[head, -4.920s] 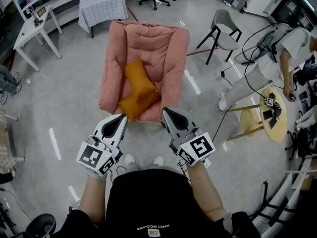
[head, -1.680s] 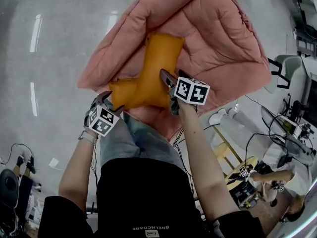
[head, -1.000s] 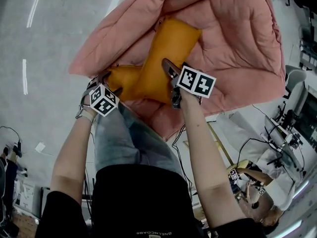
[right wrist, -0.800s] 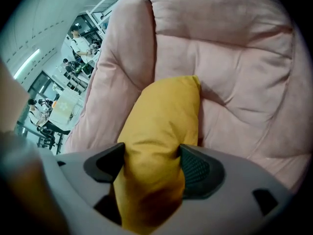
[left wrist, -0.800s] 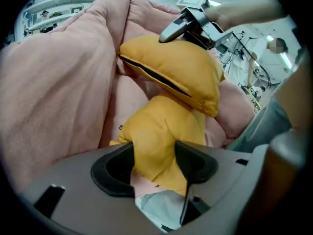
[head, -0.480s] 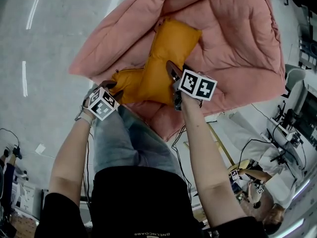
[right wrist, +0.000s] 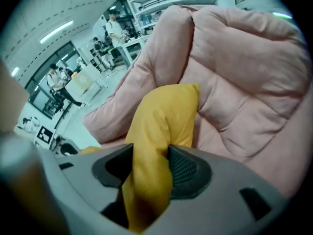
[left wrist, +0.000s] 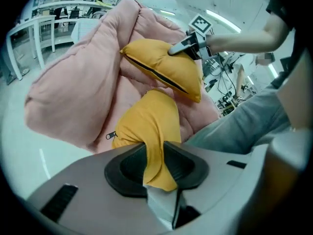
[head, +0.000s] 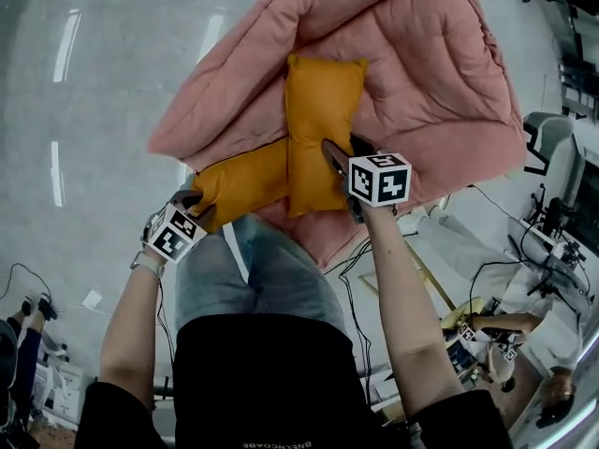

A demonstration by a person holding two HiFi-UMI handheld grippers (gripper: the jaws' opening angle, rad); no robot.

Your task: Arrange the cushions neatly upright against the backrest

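Note:
Two orange cushions lie on the pink padded armchair (head: 430, 82). My right gripper (head: 343, 178) is shut on the near edge of the long cushion (head: 321, 124), which stands lengthwise toward the backrest; its fabric (right wrist: 156, 146) bulges between the jaws. My left gripper (head: 190, 204) is shut on a corner of the lower cushion (head: 243, 181), and the pinched cloth (left wrist: 155, 155) fills the jaws. Both sets of jaws have just been closing on the cushions. In the left gripper view the right gripper (left wrist: 188, 47) shows above, holding the upper cushion (left wrist: 166, 70).
The armchair's left arm (head: 225, 73) and backrest (head: 393, 7) surround the cushions. My legs (head: 253, 269) stand against the seat's front edge. Grey floor (head: 84, 82) lies left of the chair. Cables and a stool (head: 487, 325) sit at the right.
Both grippers have closed on the cushions. The right one has lifted and turned the long cushion straighter toward the backrest; the left one has pulled the lower cushion out to the left and up.

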